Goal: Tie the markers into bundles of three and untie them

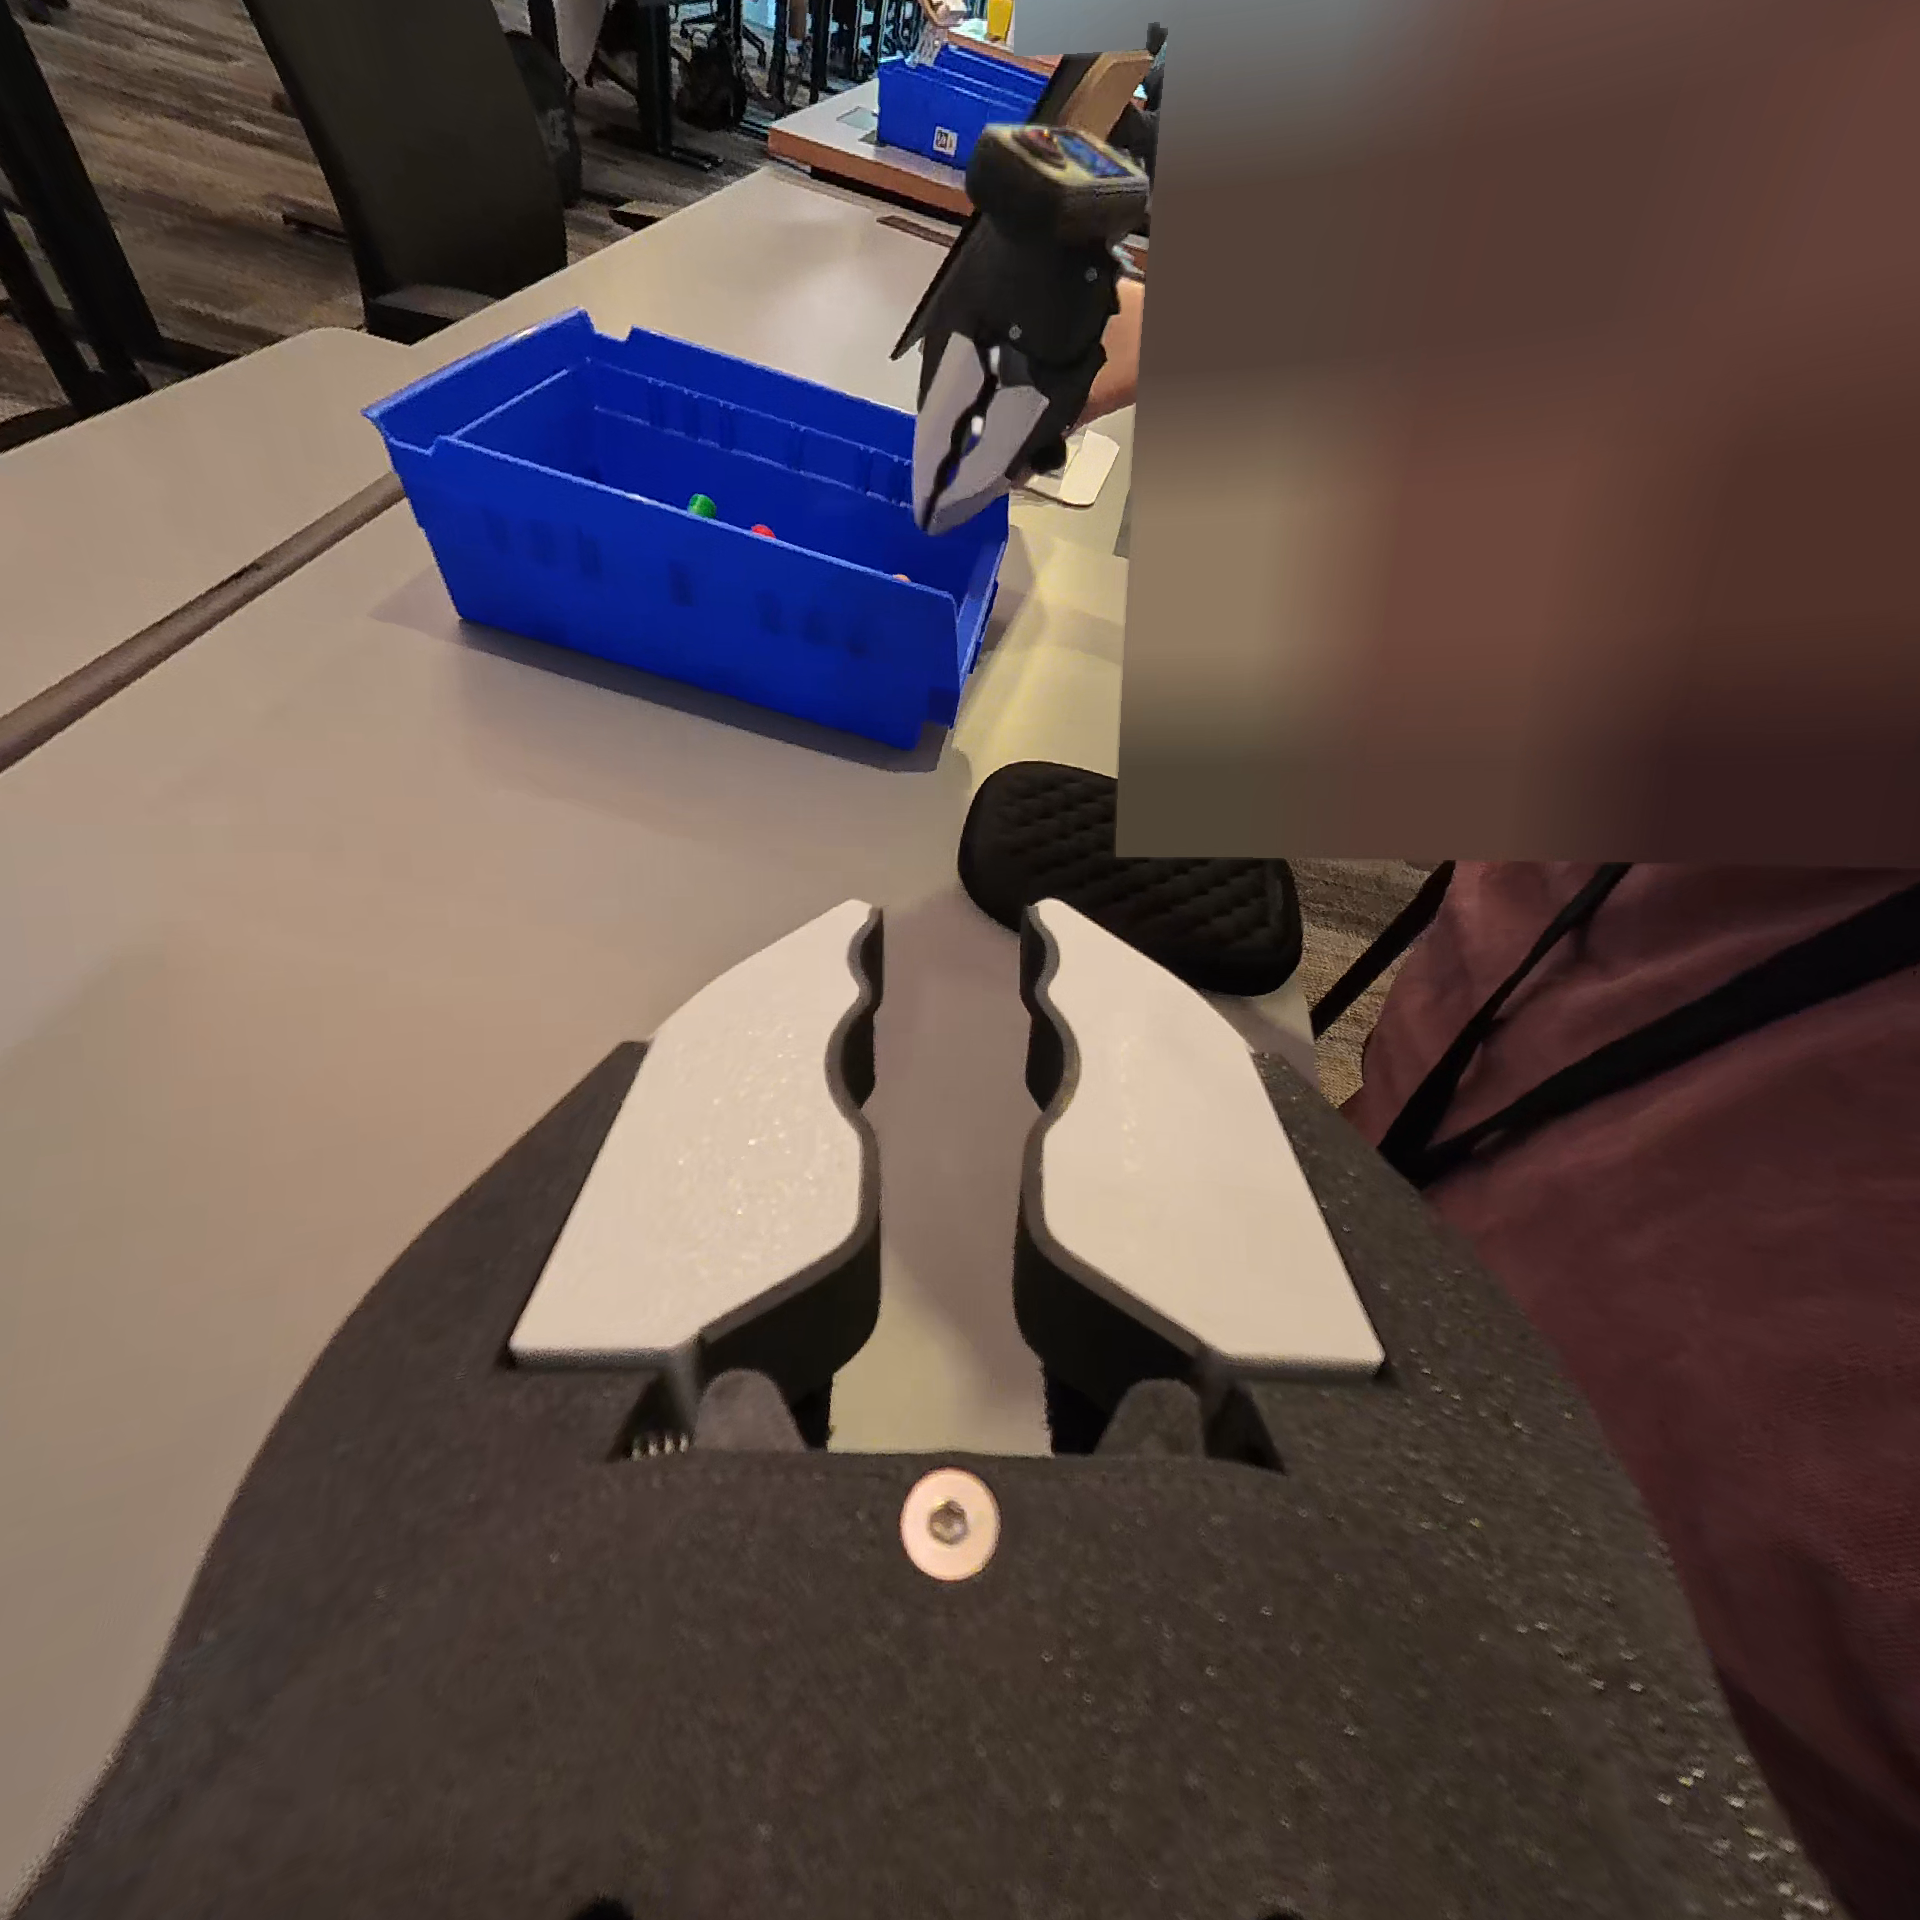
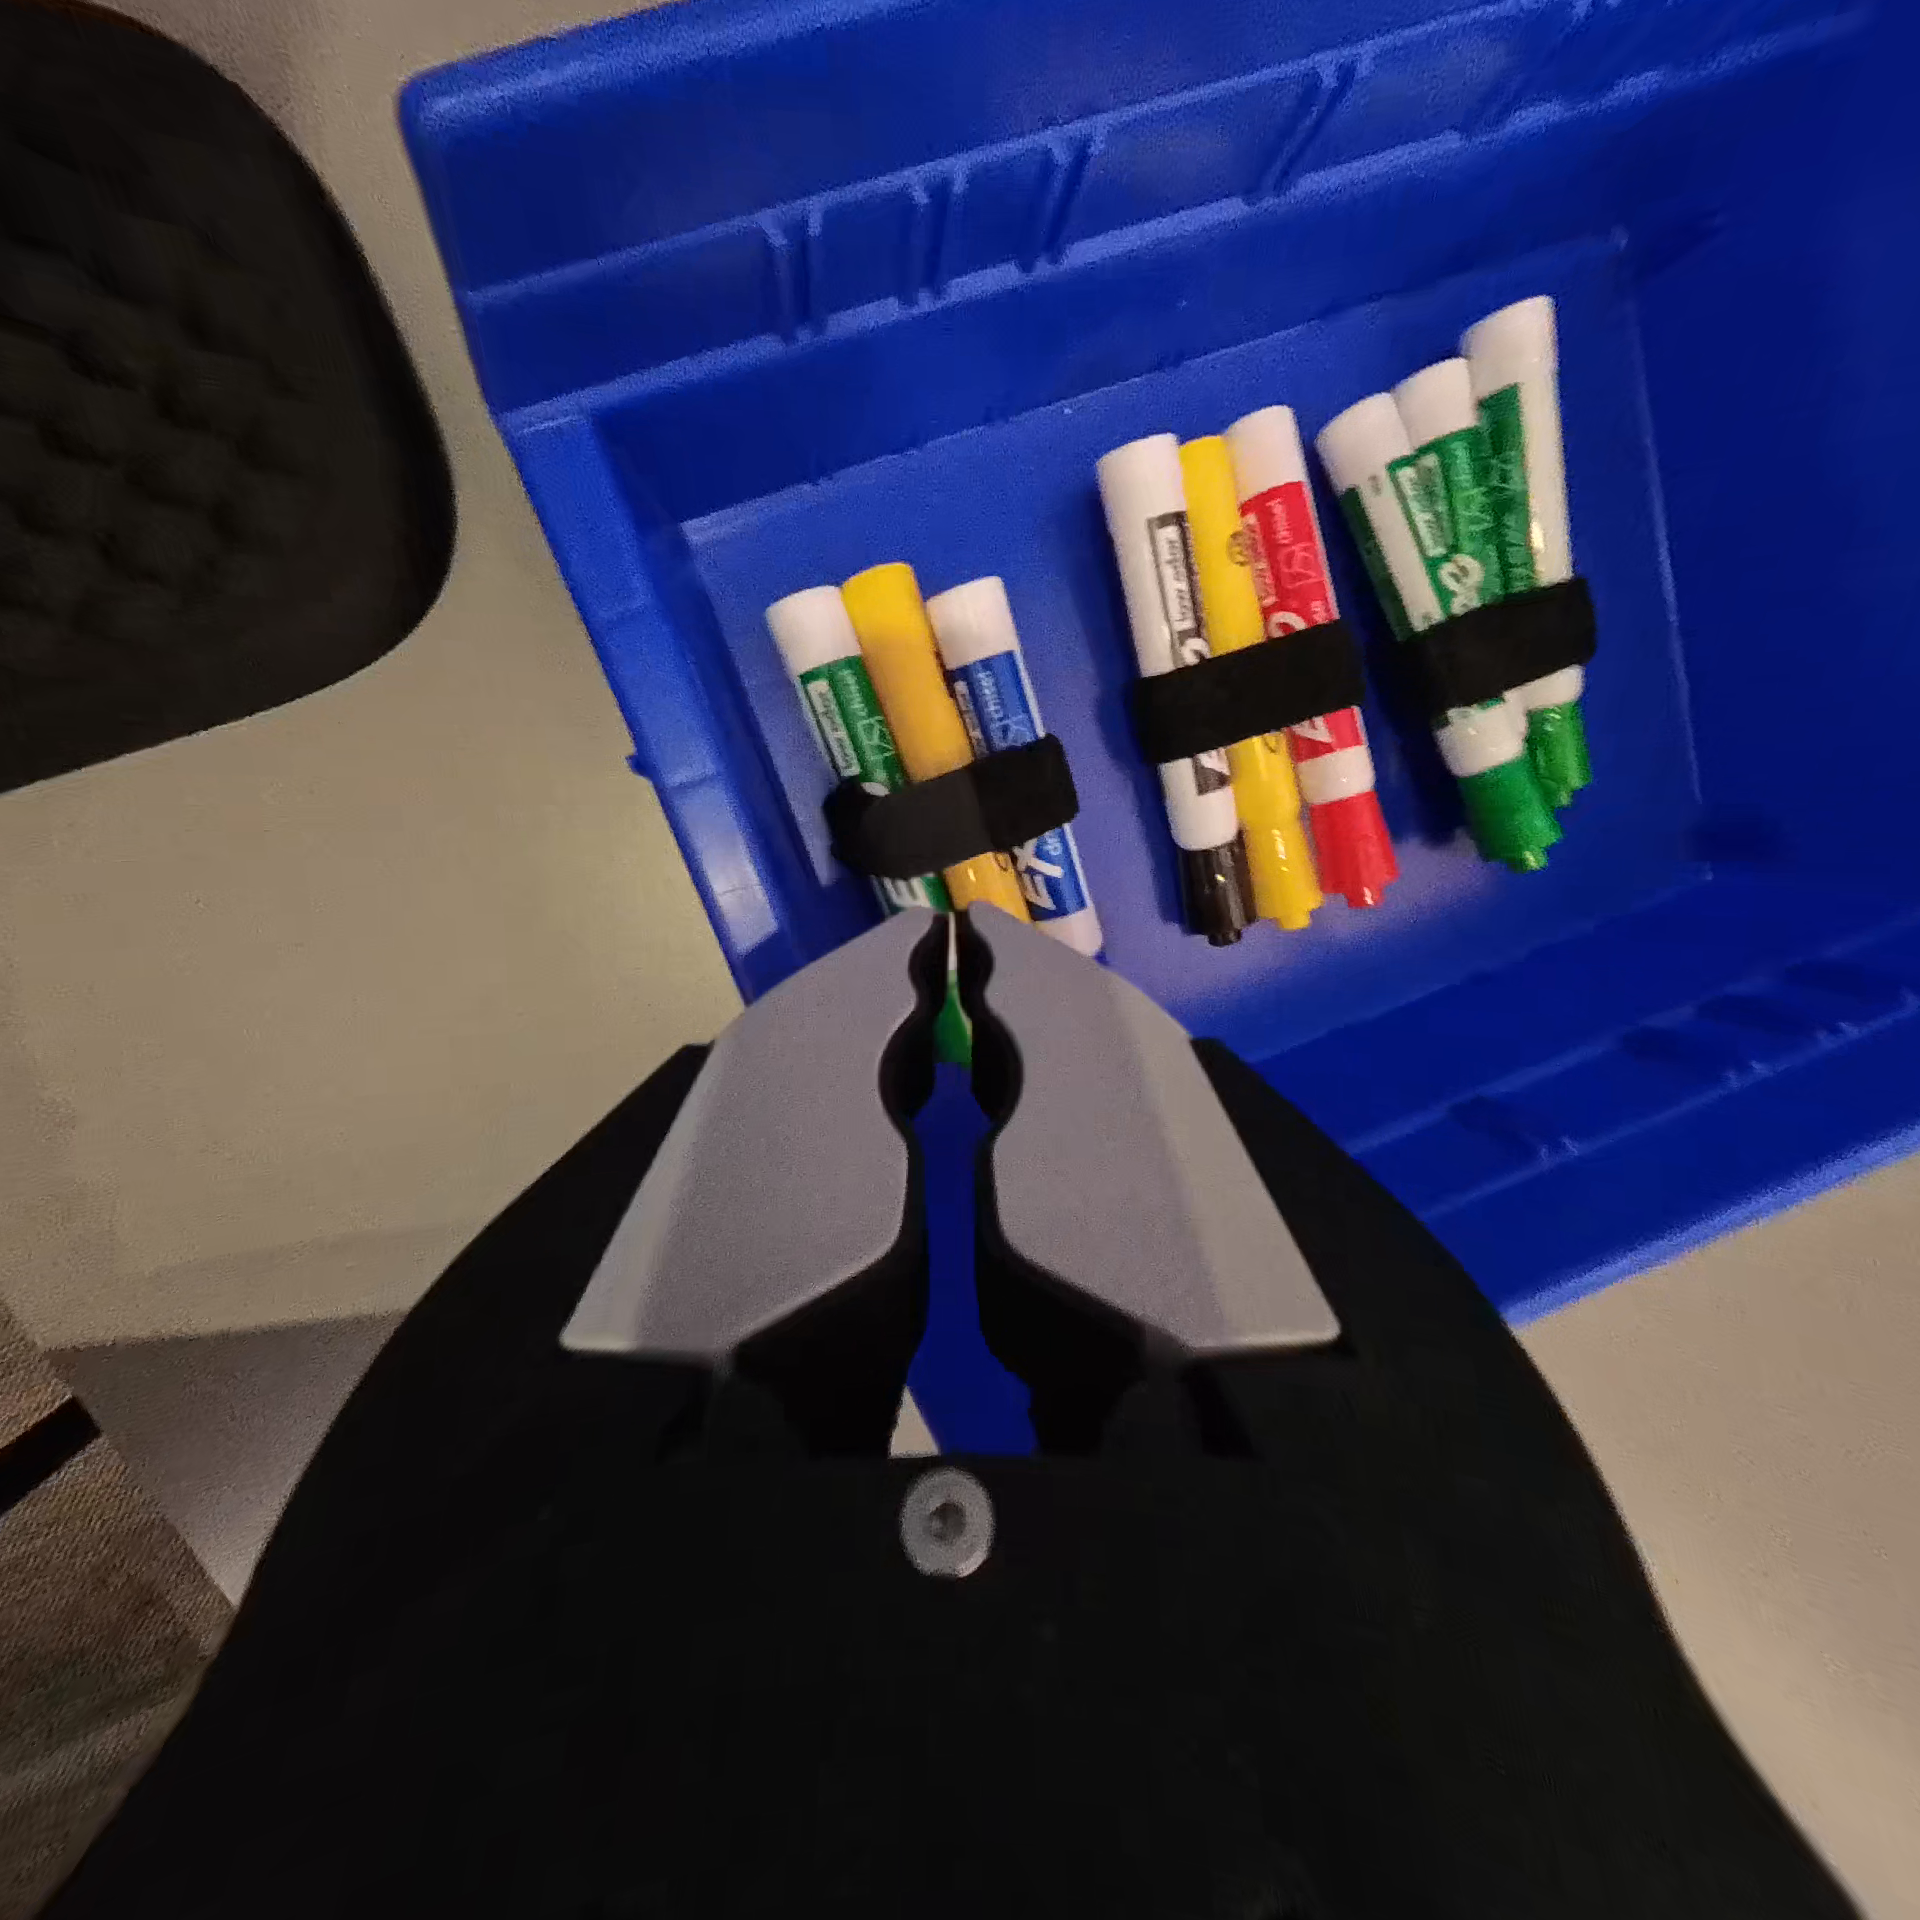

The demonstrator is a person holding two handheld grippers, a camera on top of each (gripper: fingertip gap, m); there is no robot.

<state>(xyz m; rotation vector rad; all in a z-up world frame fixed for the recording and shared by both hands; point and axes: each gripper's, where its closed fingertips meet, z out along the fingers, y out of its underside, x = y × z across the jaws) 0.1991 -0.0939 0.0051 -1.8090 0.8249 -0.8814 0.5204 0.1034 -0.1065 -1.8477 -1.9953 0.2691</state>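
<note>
A blue bin (image 2: 1039, 260) on the grey table holds three marker bundles, each wrapped with a black strap. The left bundle (image 2: 914, 717) is green, yellow and blue. The middle bundle (image 2: 1236, 623) is black, yellow and red. The right bundle (image 2: 1455, 540) is all green. My right gripper (image 2: 961, 920) is shut and empty, with its tips just over the near end of the left bundle, whose cap ends it hides. It also shows in the left wrist view (image 1: 940, 509), above the bin's (image 1: 675, 603) right end. My left gripper (image 1: 951, 914) is open and empty, over the table short of the bin.
A black padded chair part (image 1: 1132, 883) sits by the table edge; it also shows in the right wrist view (image 2: 156, 416). A person in a maroon top (image 1: 1662, 1351) is at the right. A second blue bin (image 1: 956, 104) stands on a far table. Chairs stand beyond.
</note>
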